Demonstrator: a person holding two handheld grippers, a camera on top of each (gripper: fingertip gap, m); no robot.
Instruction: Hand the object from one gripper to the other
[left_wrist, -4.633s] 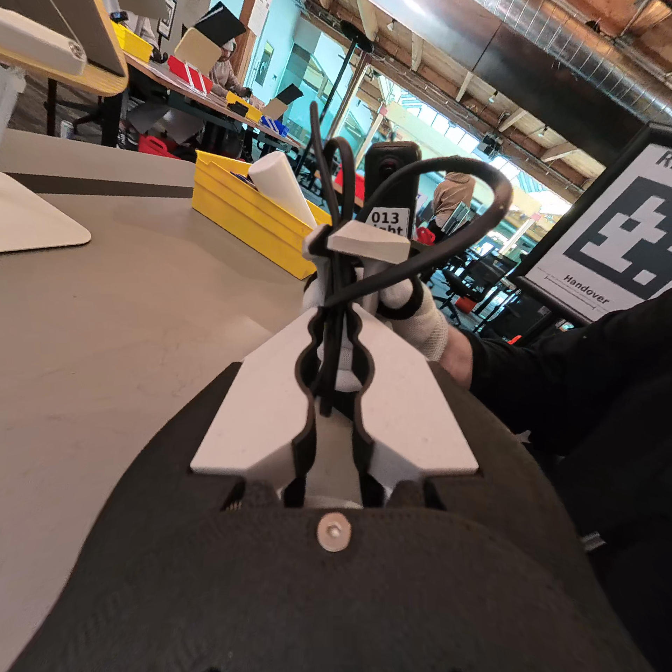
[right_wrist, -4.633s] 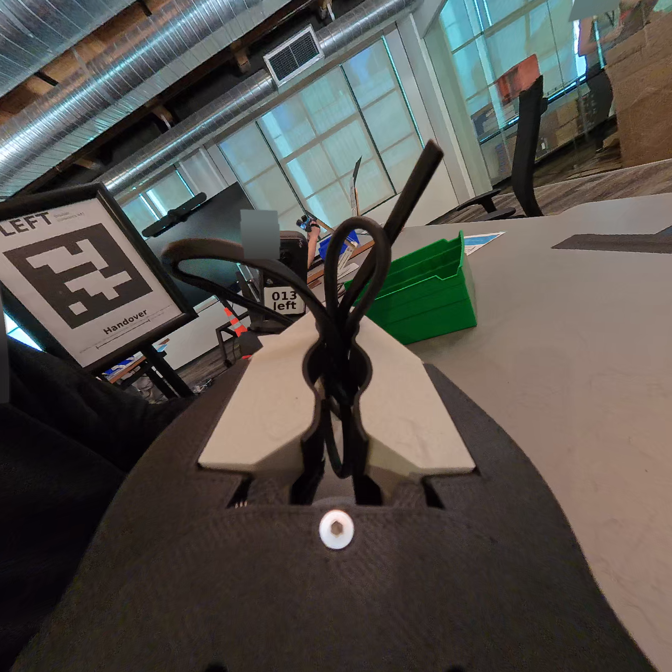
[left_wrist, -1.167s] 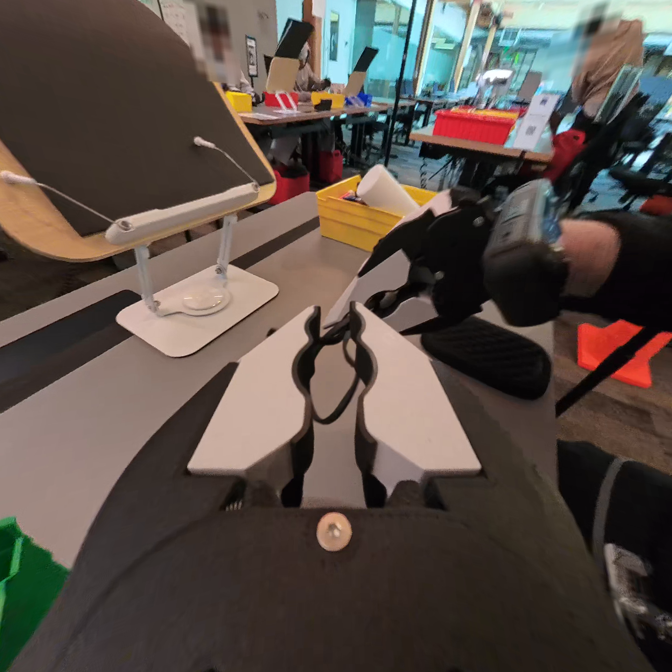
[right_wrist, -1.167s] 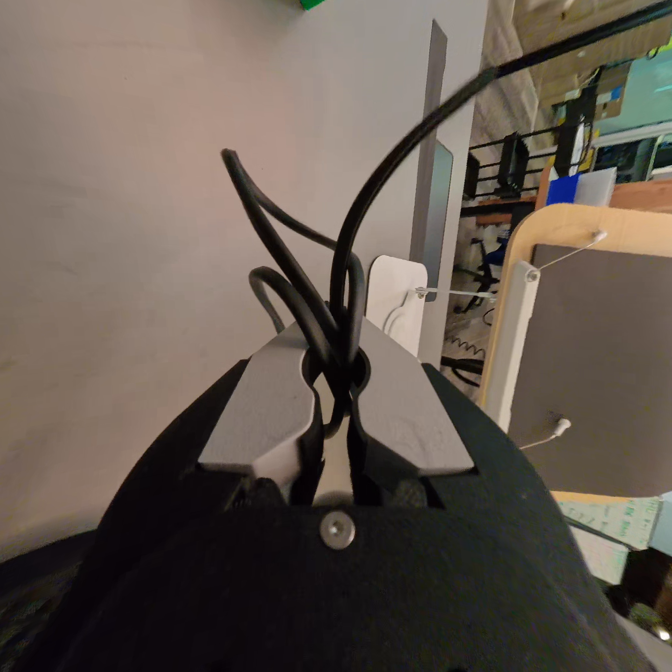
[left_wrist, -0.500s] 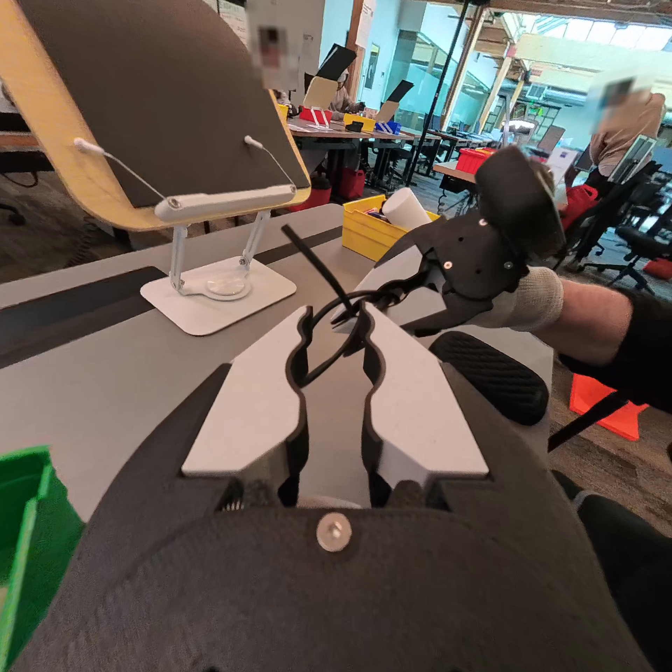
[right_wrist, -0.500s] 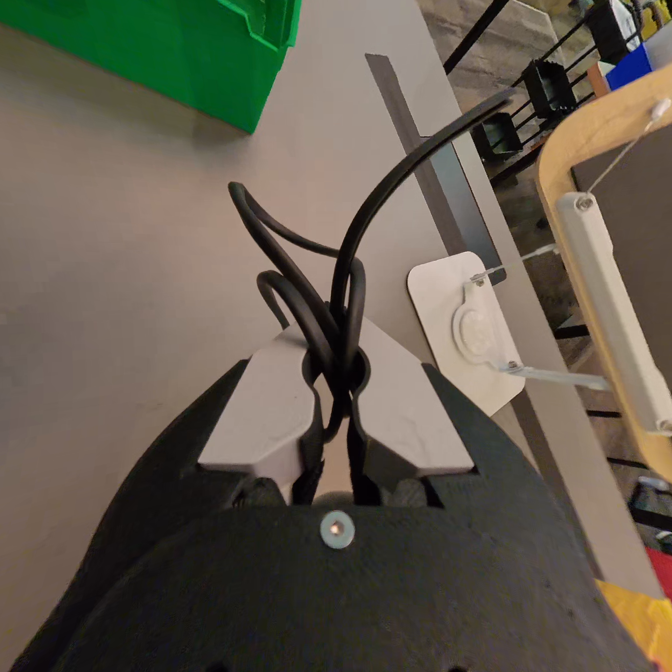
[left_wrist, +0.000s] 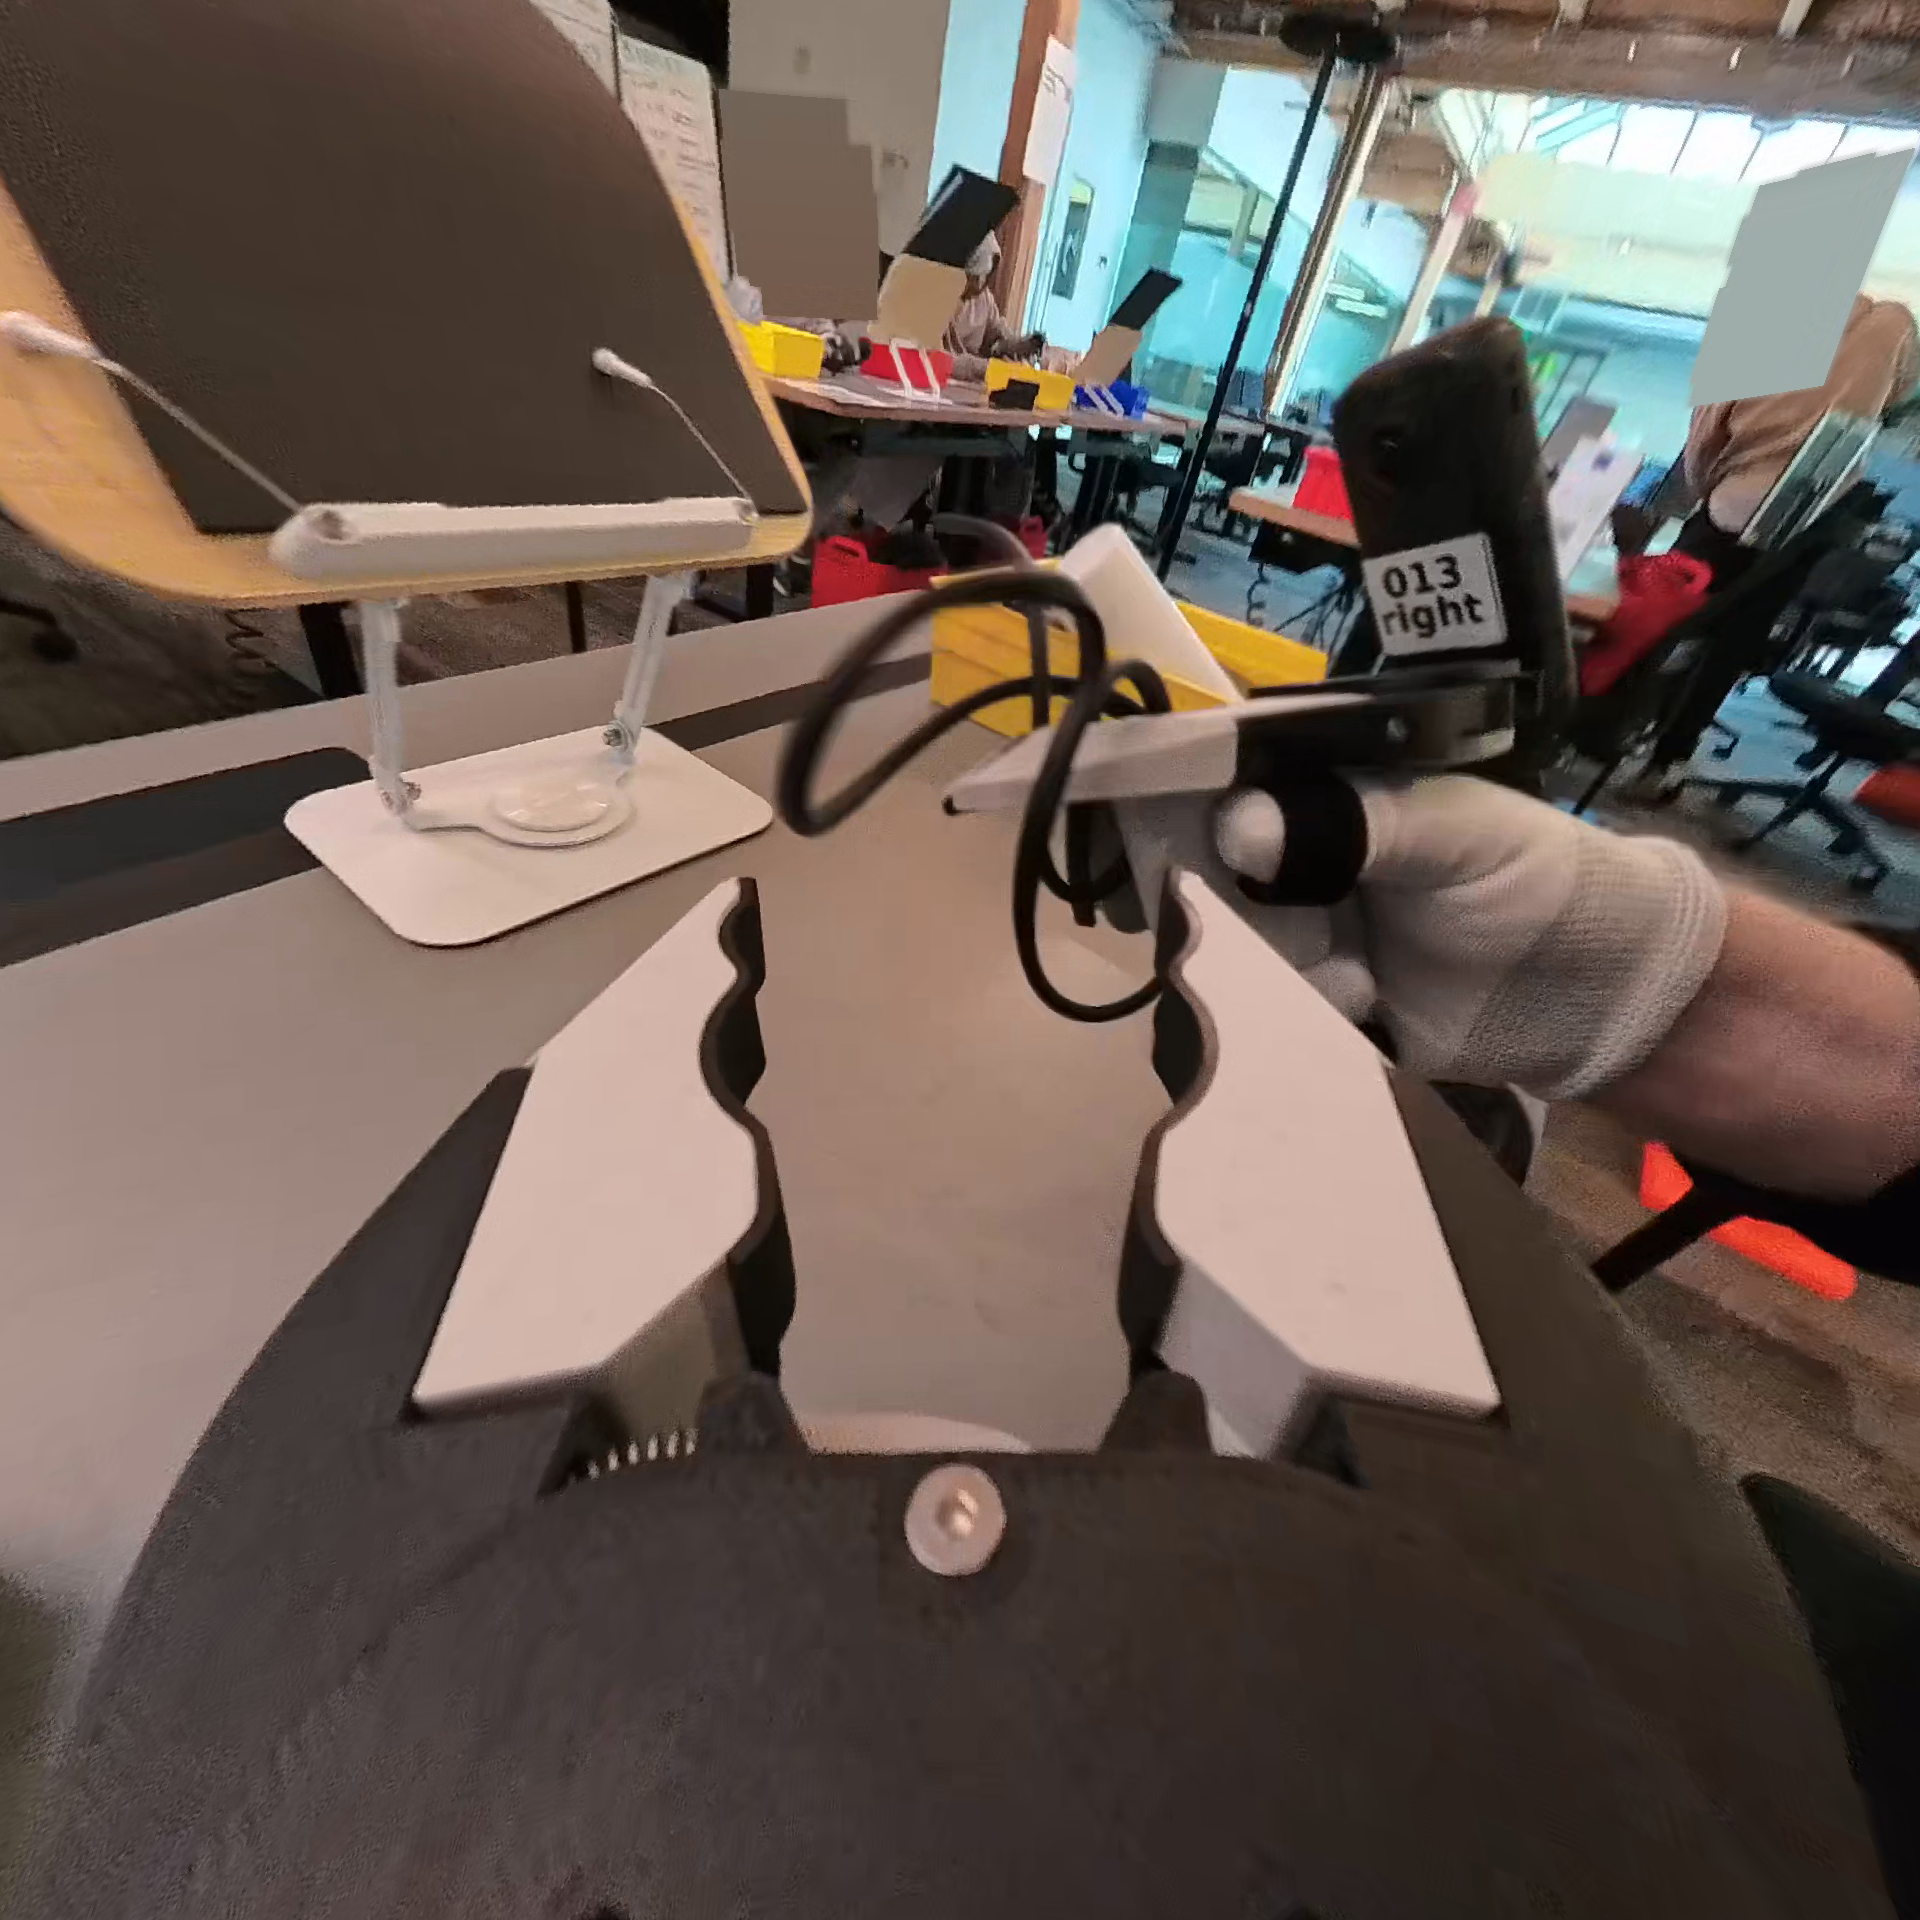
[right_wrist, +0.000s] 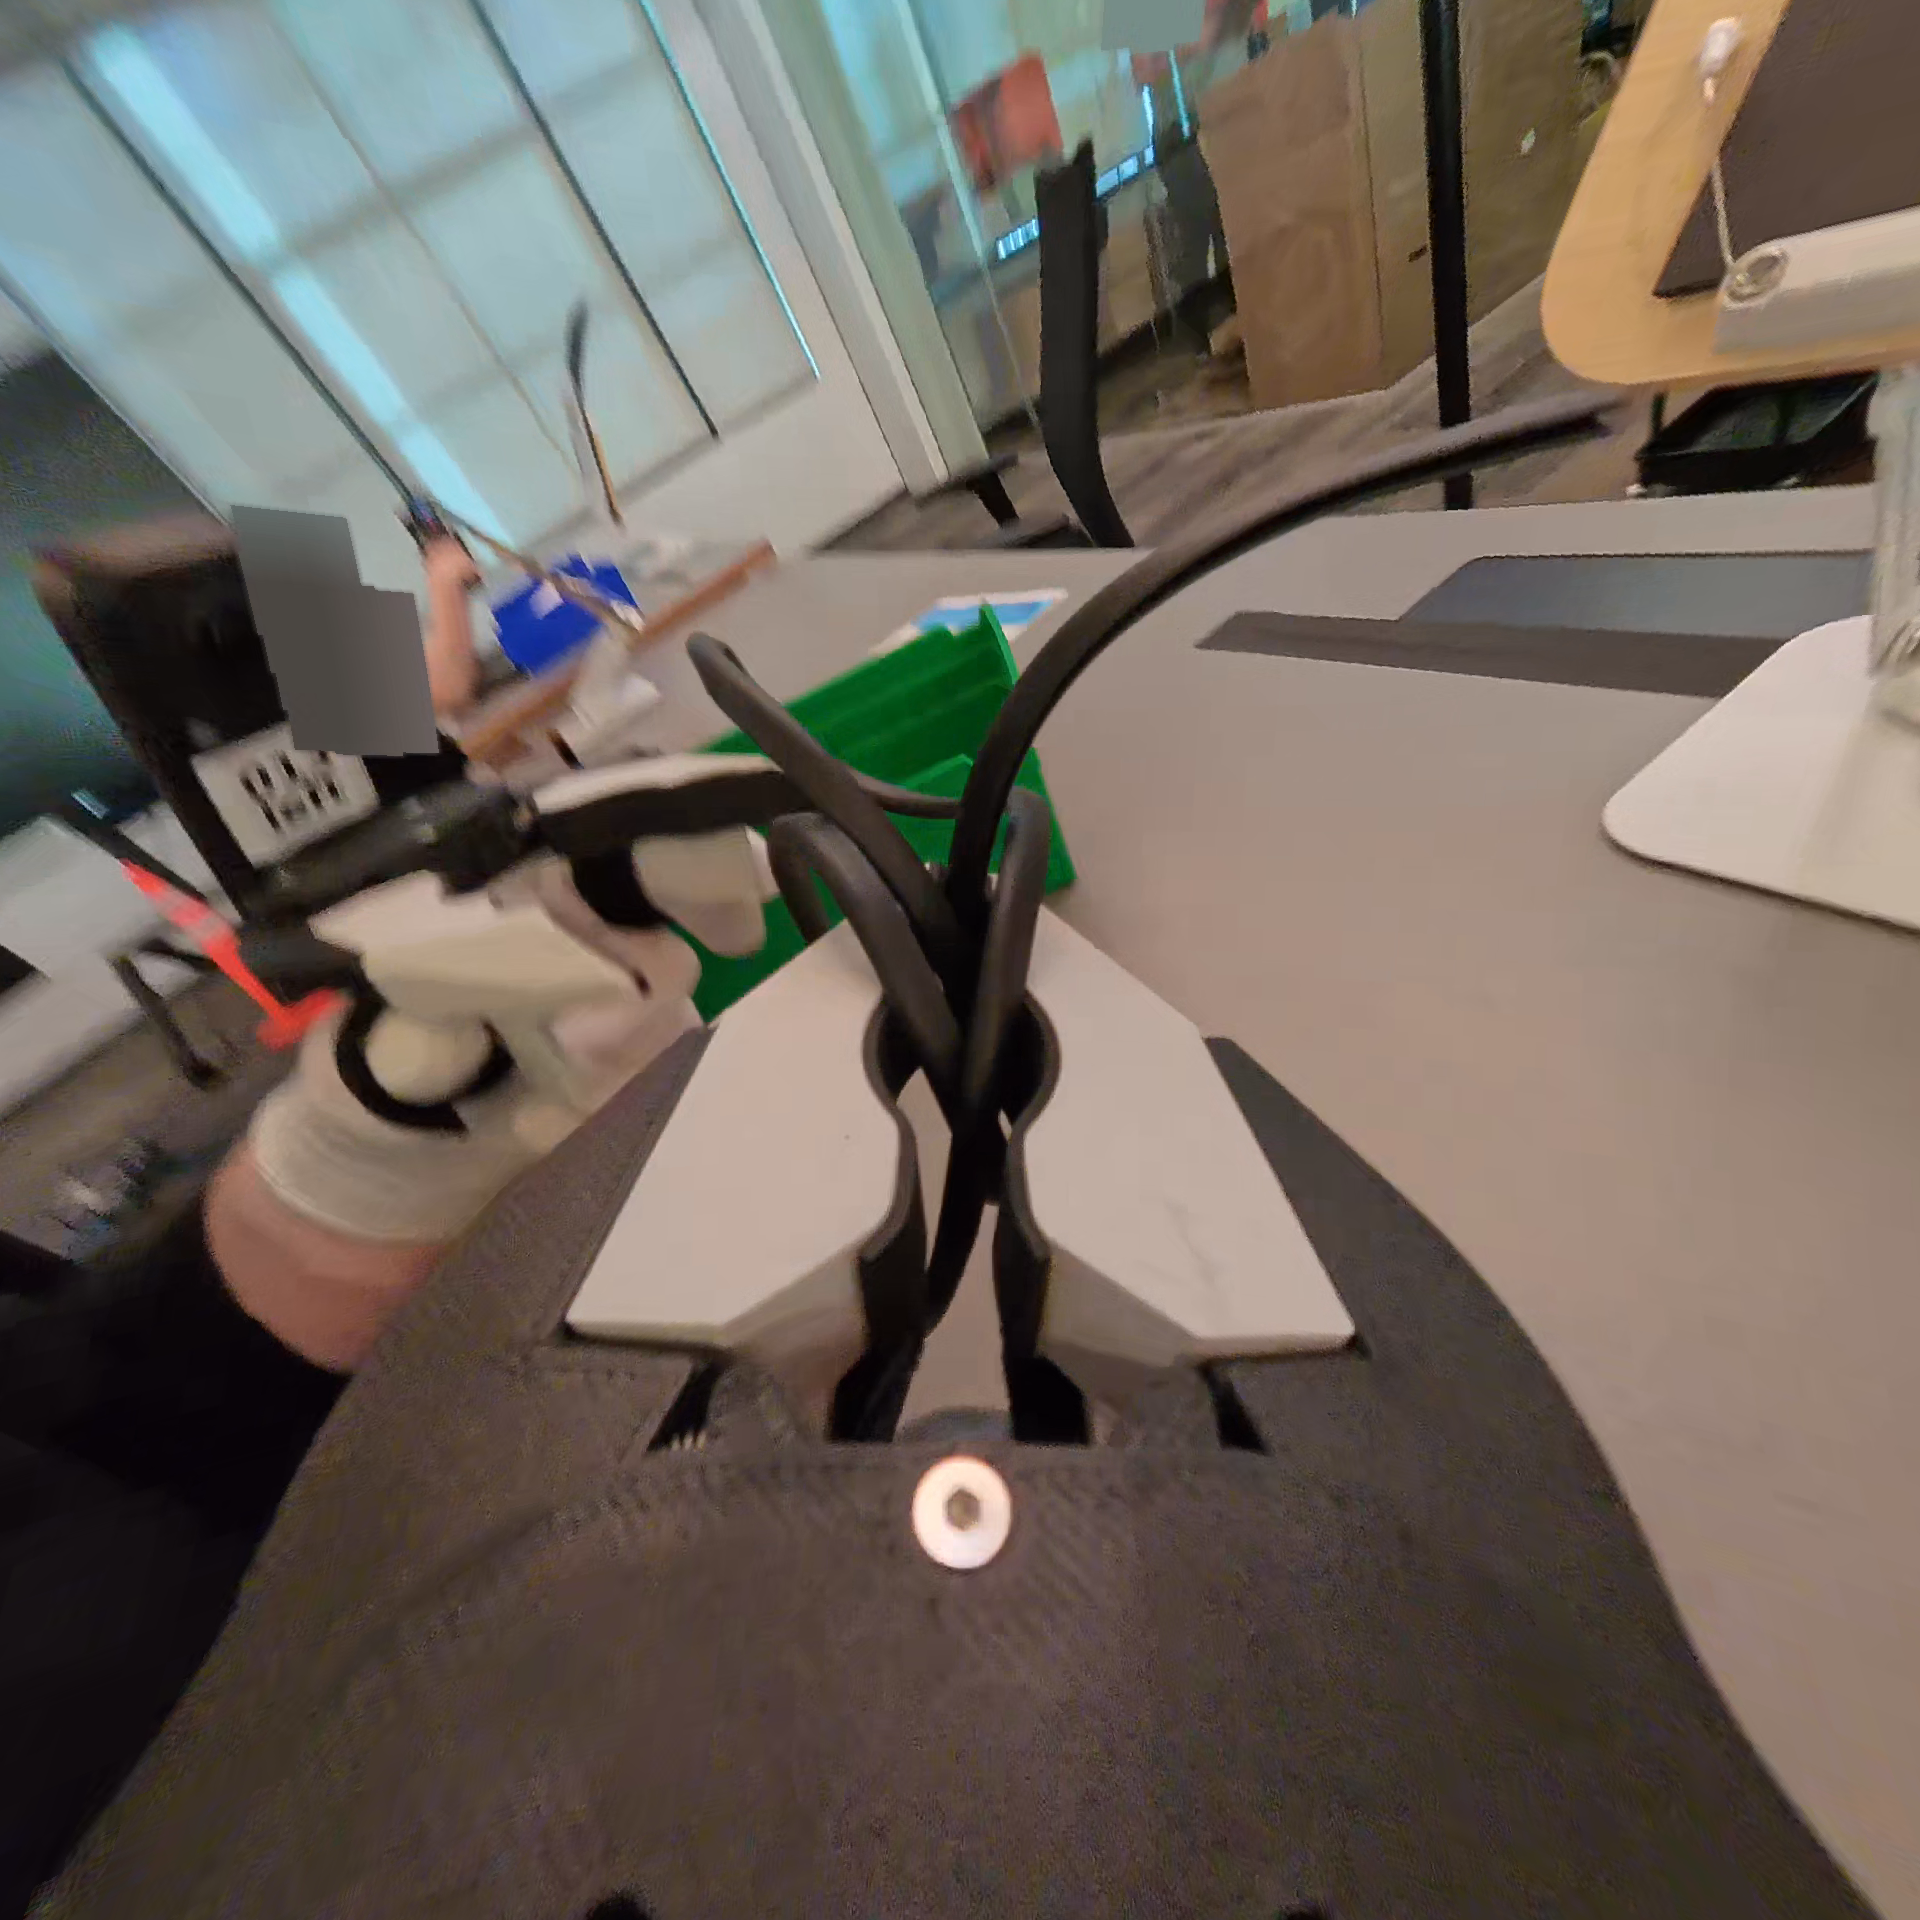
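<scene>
The right gripper (right_wrist: 961, 1049) is squeezing tight on the black cable (right_wrist: 971, 914), whose loops are sticking up out of its tips with one long end bending away over the gray table (right_wrist: 1455, 987), while the left gripper (left_wrist: 956, 935) is gaping wide open, holding nothing.

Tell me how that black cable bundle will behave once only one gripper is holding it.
The black cable looks springy rather than limp: its loops hold their curve above the right gripper, and one free end arcs out sideways unsupported. It is probably light, since a narrow pinch carries it. Loose loops may shift or snag; the left gripper stands open beside one.
</scene>
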